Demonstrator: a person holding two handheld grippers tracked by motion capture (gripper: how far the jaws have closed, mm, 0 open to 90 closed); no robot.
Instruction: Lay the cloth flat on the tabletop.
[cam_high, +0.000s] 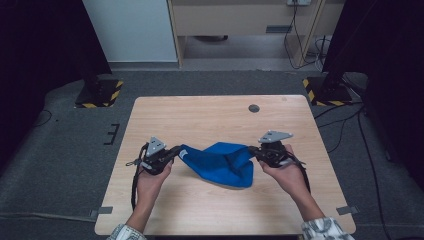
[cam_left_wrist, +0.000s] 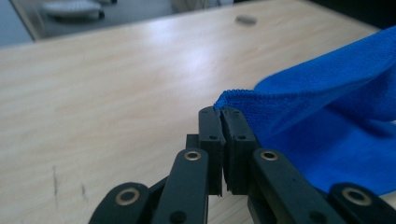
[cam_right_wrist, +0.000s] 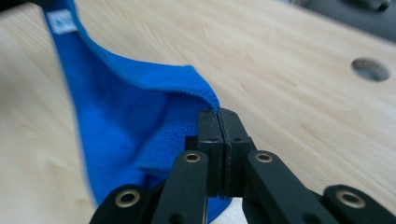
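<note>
A blue cloth (cam_high: 222, 162) hangs slack between my two grippers over the middle of the wooden table (cam_high: 200, 120), its lower fold resting on the top. My left gripper (cam_high: 177, 151) is shut on the cloth's left corner; in the left gripper view the jaws (cam_left_wrist: 221, 112) pinch the hemmed edge of the cloth (cam_left_wrist: 327, 121). My right gripper (cam_high: 251, 150) is shut on the right corner; in the right gripper view its jaws (cam_right_wrist: 218, 114) clamp the folded hem of the cloth (cam_right_wrist: 126, 121). A white label (cam_right_wrist: 62, 22) shows near the cloth's far end.
A round cable hole (cam_high: 254, 108) sits in the table near its far edge. Two stands with yellow-black striped bases (cam_high: 100, 92) (cam_high: 325, 90) flank the table on the grey carpet. A cabinet (cam_high: 240, 20) stands behind.
</note>
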